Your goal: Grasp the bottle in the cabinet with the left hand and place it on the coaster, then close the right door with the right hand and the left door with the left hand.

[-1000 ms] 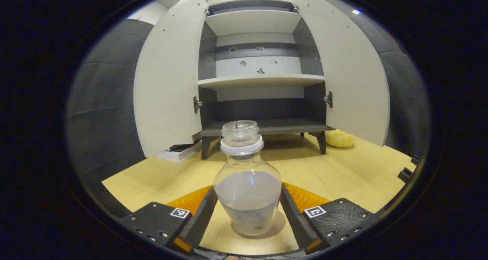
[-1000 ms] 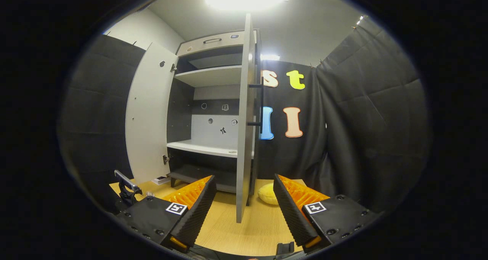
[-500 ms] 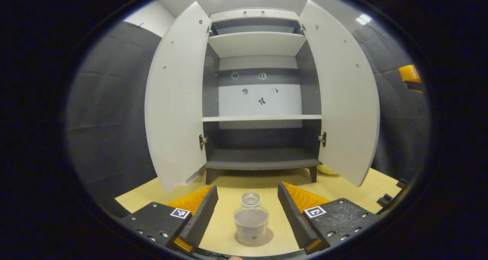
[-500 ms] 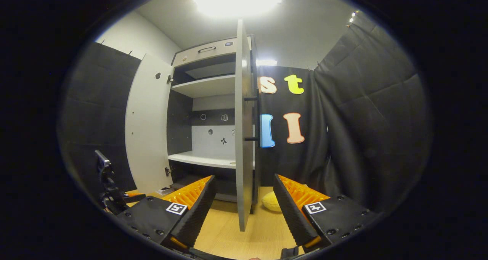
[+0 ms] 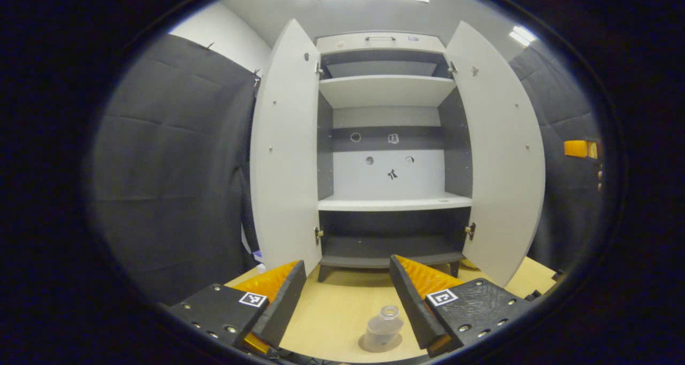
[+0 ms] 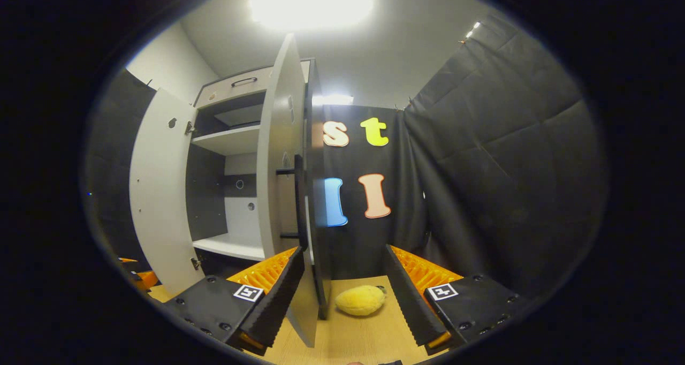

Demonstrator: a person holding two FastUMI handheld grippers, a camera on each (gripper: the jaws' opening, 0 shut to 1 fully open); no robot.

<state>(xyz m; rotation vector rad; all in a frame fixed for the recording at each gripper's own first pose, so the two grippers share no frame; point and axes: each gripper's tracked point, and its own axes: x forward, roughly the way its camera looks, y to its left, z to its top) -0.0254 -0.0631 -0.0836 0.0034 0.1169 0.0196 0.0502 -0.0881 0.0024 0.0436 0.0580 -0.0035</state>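
Both grippers are gaping empty; the bottle (image 5: 383, 330) is standing on the coaster (image 5: 378, 344), low between the left gripper (image 5: 348, 301) fingers, untouched.

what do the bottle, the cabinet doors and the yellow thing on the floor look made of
Bottle: clear plastic by the look, see-through and glossy, though glass is possible. Cabinet doors: smooth matte pale board, probably laminated wood, with metal hinges. Yellow thing: soft and fuzzy, likely plush or foam.
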